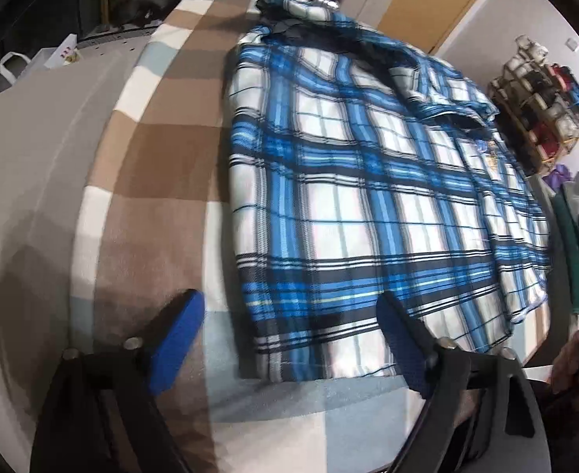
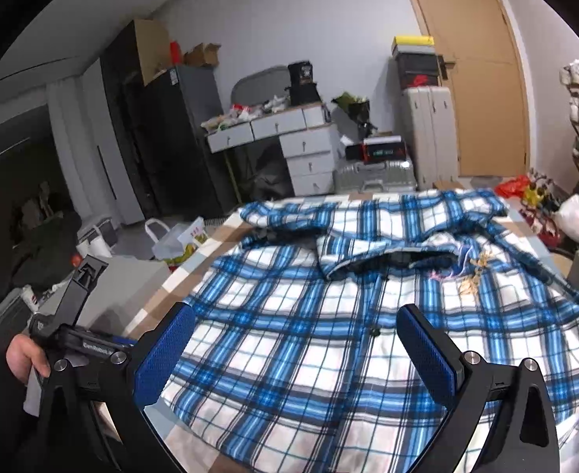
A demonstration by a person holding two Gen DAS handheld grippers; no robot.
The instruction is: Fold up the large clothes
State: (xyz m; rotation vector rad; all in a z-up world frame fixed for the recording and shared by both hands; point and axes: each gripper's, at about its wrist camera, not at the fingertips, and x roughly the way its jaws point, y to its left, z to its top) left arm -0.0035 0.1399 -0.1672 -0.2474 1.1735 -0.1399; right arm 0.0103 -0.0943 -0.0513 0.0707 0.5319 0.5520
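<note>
A blue, white and black plaid shirt [image 1: 368,181] lies spread front-up on a checked blanket [image 1: 163,149], collar at the far end. In the right wrist view the shirt [image 2: 328,335] fills the lower middle, with a sleeve folded across near the collar. My left gripper [image 1: 289,315] is open and empty, hovering over the shirt's near hem and left edge. My right gripper [image 2: 295,335] is open and empty above the shirt's lower front. The left gripper's body and the hand holding it show in the right wrist view [image 2: 72,339].
The blanket covers a bed with a grey edge [image 1: 53,138] on the left. A shoe rack [image 1: 545,110] stands to the right. Drawers [image 2: 289,138], suitcases [image 2: 427,138], a door [image 2: 478,71] and bags [image 2: 175,240] lie beyond the bed.
</note>
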